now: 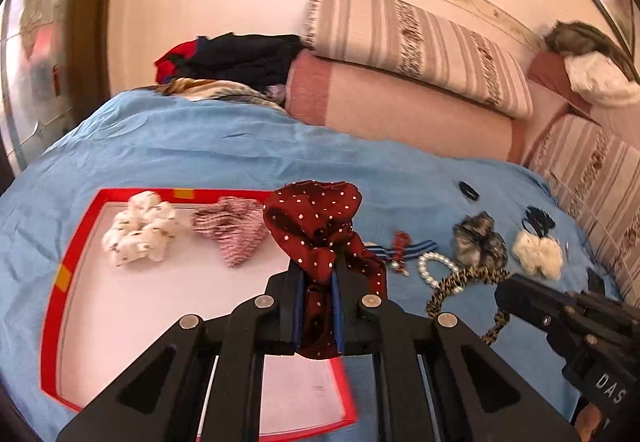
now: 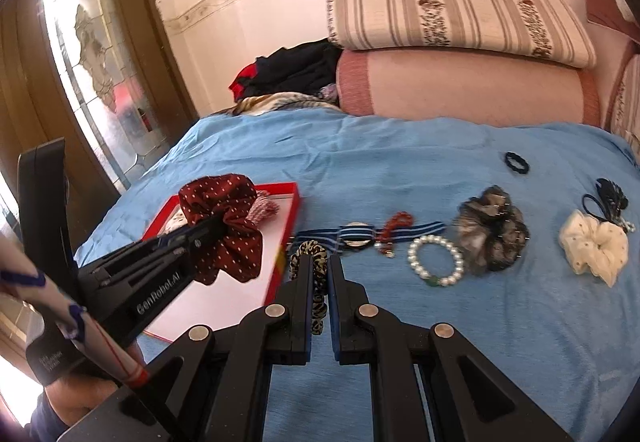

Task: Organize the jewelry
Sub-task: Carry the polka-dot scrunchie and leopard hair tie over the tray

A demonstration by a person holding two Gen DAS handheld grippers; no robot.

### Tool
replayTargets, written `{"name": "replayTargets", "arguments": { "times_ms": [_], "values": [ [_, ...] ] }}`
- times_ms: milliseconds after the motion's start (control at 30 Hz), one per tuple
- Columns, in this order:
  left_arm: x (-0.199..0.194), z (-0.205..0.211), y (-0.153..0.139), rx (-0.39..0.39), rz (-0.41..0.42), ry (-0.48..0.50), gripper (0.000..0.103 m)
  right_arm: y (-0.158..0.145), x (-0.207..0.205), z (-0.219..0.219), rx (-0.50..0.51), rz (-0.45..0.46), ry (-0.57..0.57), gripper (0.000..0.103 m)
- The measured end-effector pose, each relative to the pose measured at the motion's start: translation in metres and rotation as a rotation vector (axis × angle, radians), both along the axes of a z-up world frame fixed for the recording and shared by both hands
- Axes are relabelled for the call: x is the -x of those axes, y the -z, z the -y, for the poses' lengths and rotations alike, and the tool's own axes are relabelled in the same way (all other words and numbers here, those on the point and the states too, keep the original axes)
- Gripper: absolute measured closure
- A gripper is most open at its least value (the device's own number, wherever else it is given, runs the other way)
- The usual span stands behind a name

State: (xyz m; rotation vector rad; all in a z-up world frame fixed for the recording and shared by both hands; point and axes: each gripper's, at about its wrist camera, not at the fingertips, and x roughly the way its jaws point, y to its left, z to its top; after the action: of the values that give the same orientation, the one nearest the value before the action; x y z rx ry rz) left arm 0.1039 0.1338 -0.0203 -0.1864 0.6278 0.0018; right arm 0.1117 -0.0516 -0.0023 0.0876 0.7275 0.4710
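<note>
Right, I see both grippers loaded. The left gripper (image 1: 317, 274) is clenched on a dark red polka-dot scrunchie (image 1: 316, 217), fabric bunched between the blue-lined fingers and hanging out behind them; it's held up over the right part of the red-rimmed tray (image 1: 66, 274). The right gripper (image 2: 320, 274) is clenched on a leopard-print hair tie (image 2: 316, 274), thin band pinched between the jaws, over the blue bedspread (image 2: 400, 161) just right of the tray.

In the tray, on its white floor: a white printed scrunchie (image 1: 138, 226) and a red-and-white striped scrunchie (image 1: 236, 230), apart from each other.

On the bedspread, right of the tray, roughly in a row: a blue-striped ribbon band (image 2: 360, 236), a red bead piece (image 2: 394, 226) lying across it, a pearl bracelet (image 2: 435, 260) with one green bead, a grey-brown sheer scrunchie (image 2: 490, 230) touching the bracelet's right side, a cream scrunchie (image 2: 594, 246), a clump of dark hair ties (image 2: 608, 197) just behind it, and a small dark hair tie (image 2: 516, 163) further back, well apart.

Readable writing: "GenRobot.AI" on the left gripper's side in the right wrist view; "DAS", cut off, on the right gripper's body in the left wrist view. There's a black wrist strap with small print, too blurred to read.

Striped pillows (image 2: 460, 13) are stacked at the wall.
</note>
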Motion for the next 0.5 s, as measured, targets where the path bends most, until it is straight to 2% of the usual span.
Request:
{"name": "replayTargets", "arguments": {
  "times_ms": [200,500],
  "values": [
    [0.001,-0.034,0.001,0.074,-0.016,-0.059,0.092,0.001,-0.003,-0.027,0.007,-0.007,-0.041,0.095],
    [-0.005,-0.075,-0.003,0.081,-0.027,-0.148,0.091,0.000,-0.015,-0.063,0.001,-0.029,-0.097,0.095]
  ]
}}
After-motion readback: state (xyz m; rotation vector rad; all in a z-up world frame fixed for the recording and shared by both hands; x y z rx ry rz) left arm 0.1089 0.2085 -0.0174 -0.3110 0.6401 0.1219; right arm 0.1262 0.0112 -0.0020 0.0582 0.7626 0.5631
